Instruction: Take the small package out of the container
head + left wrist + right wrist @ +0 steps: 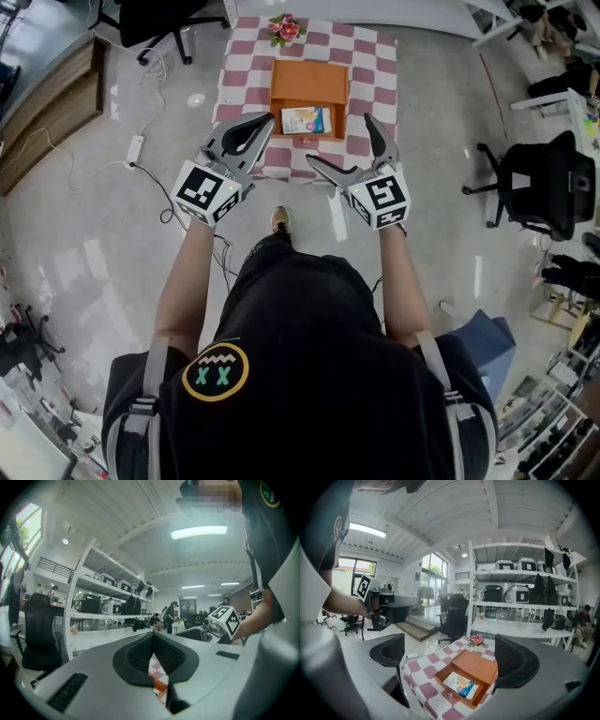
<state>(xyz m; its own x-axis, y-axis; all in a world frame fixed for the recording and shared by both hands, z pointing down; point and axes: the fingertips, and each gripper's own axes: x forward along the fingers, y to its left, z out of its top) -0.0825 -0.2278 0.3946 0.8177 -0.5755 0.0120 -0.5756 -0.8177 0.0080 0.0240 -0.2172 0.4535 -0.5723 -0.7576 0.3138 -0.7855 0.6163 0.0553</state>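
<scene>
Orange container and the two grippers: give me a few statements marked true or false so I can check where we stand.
The small package lies inside the orange container. True.
The right gripper has its jaws shut on the package. False: its jaws stand apart, holding nothing.
The left gripper has its jaws together. True.
The flowers sit inside the container. False: they lie on the checkered cloth, beyond it.

Your left gripper (153, 635): jaws pressed together, nothing between them. Below them, a sliver of cloth (157, 670). Background: shelves (108, 604) at left, right gripper (197, 632) at right.
</scene>
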